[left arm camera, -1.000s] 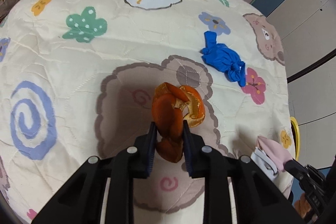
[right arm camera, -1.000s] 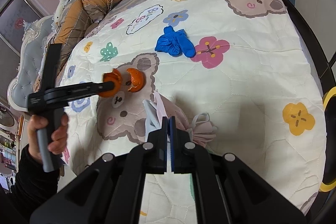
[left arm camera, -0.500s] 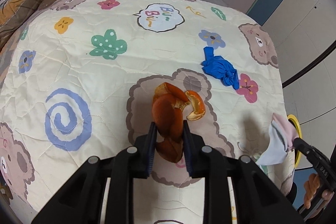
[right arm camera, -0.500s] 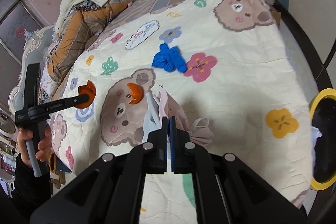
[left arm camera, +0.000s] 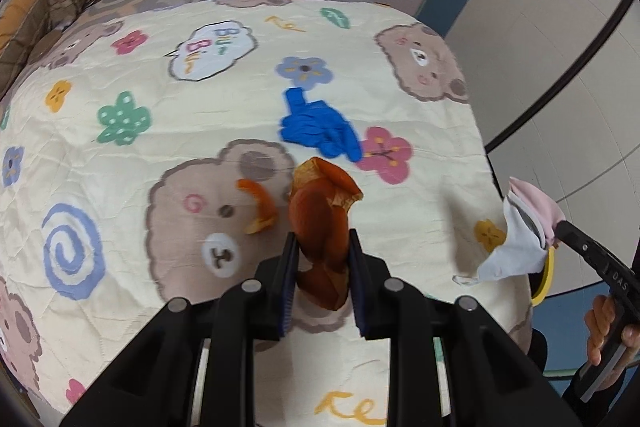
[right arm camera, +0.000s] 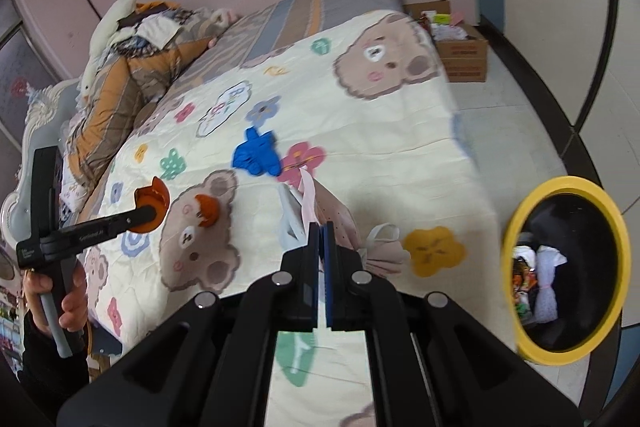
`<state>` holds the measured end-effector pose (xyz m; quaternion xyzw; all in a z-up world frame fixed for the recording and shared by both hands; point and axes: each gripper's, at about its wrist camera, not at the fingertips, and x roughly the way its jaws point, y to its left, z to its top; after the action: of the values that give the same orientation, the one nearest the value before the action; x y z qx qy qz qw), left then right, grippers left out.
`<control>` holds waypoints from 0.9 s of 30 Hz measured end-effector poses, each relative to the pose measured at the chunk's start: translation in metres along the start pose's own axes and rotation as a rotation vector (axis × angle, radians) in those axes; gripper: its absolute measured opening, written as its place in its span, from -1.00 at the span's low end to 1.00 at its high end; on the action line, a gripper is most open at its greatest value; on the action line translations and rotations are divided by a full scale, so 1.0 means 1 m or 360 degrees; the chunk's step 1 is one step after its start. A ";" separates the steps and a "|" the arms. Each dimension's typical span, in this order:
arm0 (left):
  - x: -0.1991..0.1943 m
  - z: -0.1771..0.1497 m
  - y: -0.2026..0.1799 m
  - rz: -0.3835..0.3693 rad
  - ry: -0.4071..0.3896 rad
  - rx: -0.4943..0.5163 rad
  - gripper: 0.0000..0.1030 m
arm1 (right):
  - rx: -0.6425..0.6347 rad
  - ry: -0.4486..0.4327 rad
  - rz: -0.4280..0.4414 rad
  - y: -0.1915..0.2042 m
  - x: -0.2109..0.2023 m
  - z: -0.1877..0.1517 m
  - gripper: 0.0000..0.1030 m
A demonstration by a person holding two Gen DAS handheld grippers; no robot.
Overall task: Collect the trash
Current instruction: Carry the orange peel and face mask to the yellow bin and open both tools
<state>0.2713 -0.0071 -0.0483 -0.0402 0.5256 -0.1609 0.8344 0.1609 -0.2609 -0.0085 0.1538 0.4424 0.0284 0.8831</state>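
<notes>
My left gripper (left arm camera: 322, 247) is shut on a curled piece of orange peel (left arm camera: 322, 227), lifted off the quilt. A smaller peel piece (left arm camera: 258, 205) lies on the printed bear's face; in the right wrist view the same small peel (right arm camera: 208, 211) sits near the left gripper (right arm camera: 146, 213). My right gripper (right arm camera: 322, 239) is shut on a pink and white face mask (right arm camera: 308, 199), also seen hanging as the mask (left arm camera: 520, 239) at the right of the left wrist view. A second mask (right arm camera: 382, 251) rests near the bed's edge. A crumpled blue glove (left arm camera: 316, 131) lies by the pink flower.
A yellow-rimmed black bin (right arm camera: 560, 283) with trash inside stands on the floor right of the bed. A cardboard box (right arm camera: 460, 51) sits at the bed's far corner. Piled bedding (right arm camera: 132, 67) fills the head end. A person's hand (right arm camera: 64, 291) grips the left handle.
Both grippers have risen and drawn back from the quilt. The big peel came away from the small piece, which stayed on the bear. The mask hangs higher, and the bin has come into view.
</notes>
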 end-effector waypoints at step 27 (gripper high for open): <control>0.054 0.008 -0.242 -0.0341 0.0088 0.0481 -0.57 | 0.0299 -0.0152 -0.0305 -0.162 -0.077 0.003 -0.98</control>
<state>0.2448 -0.2530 -0.0341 0.0344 0.5109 -0.3271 0.7942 0.1024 -0.4298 0.0048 0.1939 0.4134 -0.1051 0.8835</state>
